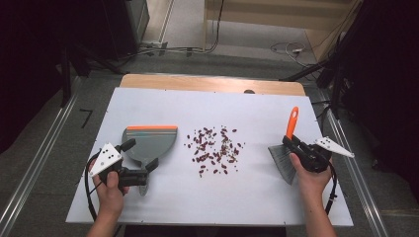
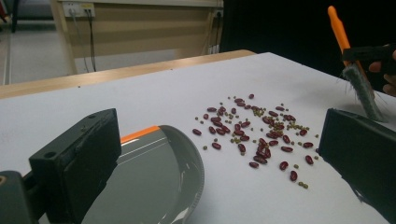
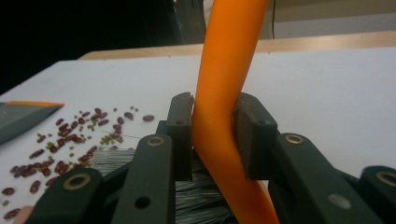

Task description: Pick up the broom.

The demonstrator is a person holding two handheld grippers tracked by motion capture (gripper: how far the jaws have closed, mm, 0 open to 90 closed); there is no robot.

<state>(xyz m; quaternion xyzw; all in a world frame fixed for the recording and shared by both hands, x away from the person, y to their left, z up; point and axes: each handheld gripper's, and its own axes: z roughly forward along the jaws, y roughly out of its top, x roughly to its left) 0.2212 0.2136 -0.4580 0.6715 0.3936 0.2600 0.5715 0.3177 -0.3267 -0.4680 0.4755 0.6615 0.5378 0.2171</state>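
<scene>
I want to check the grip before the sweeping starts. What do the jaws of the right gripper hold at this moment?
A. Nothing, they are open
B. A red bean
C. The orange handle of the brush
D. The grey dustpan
C: in the right gripper view, the right gripper has its two black jaws pressed on both sides of the orange handle of the brush, with its grey bristles below.

Beans (image 1: 213,149) block mid table (image 1: 257,195); front strip free.

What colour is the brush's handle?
Bright orange; the handle shows best in the right gripper view.
</scene>
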